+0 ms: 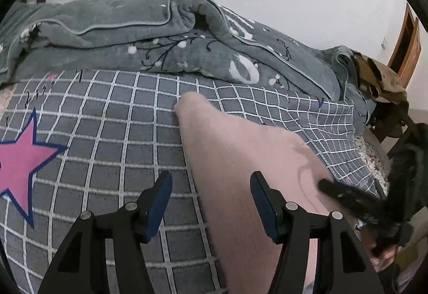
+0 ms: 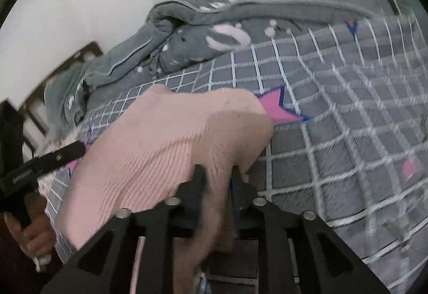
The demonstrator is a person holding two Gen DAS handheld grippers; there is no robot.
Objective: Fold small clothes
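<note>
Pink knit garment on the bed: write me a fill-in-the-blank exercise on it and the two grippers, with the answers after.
1. The pink knit garment lies on a grey bedsheet printed with a white ____ pattern.
2. The right gripper is pinching a fold of the ____ garment.
3. The left gripper has its jaws ____, with nothing gripped.
4. The large shape printed on the sheet is a pink ____.

Answers: grid; pink; open; star

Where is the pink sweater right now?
The pink sweater lies on the grey checked bedsheet, in front of the rumpled grey blanket. Its near edge is pinched in the right gripper, beside a pink star.
</note>
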